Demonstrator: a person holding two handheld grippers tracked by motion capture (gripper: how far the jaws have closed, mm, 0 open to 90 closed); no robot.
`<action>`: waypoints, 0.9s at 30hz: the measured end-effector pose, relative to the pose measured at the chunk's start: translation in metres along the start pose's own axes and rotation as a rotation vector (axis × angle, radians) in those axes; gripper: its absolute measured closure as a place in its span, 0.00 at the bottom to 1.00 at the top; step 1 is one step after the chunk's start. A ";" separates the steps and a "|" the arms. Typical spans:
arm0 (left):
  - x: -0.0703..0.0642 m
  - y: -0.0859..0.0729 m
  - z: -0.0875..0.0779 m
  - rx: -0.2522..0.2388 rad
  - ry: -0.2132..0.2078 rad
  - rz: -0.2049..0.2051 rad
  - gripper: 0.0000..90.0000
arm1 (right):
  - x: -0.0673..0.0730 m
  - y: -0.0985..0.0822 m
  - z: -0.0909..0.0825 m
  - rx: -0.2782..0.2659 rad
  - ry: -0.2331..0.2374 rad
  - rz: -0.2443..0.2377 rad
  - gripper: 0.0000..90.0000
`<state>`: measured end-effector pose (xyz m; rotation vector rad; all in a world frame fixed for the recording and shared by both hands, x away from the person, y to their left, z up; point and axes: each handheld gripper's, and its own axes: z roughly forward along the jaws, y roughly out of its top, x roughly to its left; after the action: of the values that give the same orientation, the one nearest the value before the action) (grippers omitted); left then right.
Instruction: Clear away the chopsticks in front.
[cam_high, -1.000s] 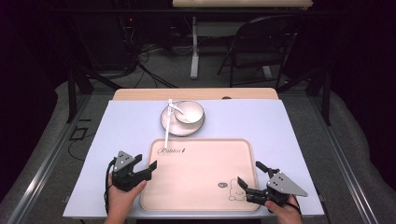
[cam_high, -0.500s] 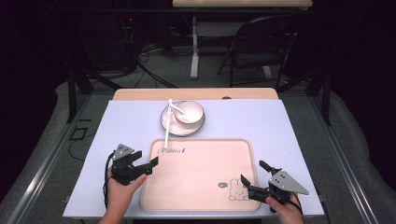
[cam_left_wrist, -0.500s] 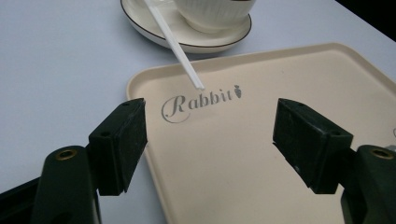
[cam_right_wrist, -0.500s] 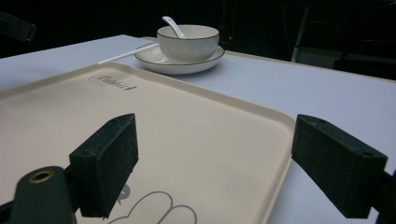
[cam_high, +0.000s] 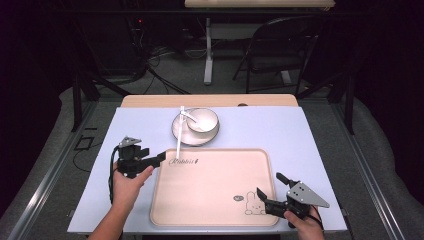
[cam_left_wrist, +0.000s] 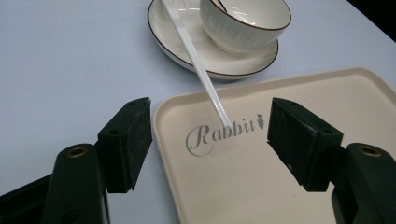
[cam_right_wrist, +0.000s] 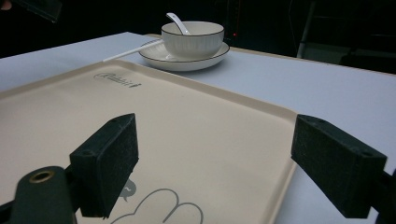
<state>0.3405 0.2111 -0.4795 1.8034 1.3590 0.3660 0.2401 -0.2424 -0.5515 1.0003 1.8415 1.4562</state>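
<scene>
Right gripper (cam_high: 261, 199) jaws spread over the near right corner of the beige tray (cam_high: 210, 200), left gripper (cam_high: 161, 157) jaws spread at the tray's far left corner, white straw (cam_high: 179, 136) tip resting there, bowl (cam_high: 202, 120) on saucer (cam_high: 181, 134) beyond, near tabletop's far edge

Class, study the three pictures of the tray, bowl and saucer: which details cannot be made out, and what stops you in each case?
- Bowl contents: left gripper view, top edge cuts it off; right gripper view, its wall hides the inside.
- Rabbit drawing on the tray: right gripper view, bottom edge and a gripper jaw cut it.
- Tray lettering: high view, too small to read.
- Spoon bowl end: hidden inside the bowl.
</scene>
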 end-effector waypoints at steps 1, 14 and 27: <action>0.000 0.003 0.001 -0.003 0.007 0.003 0.34 | 0.000 0.000 0.000 0.001 0.000 -0.002 0.16; -0.001 0.040 0.016 0.016 0.019 0.023 0.37 | 0.000 0.000 0.000 0.007 0.007 0.009 0.16; 0.011 0.057 0.048 0.029 0.055 0.009 0.45 | 0.000 0.000 0.001 0.017 0.017 0.010 0.16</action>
<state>0.4137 0.1959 -0.4689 1.8364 1.4009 0.4050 0.2405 -0.2421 -0.5519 1.0092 1.8671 1.4610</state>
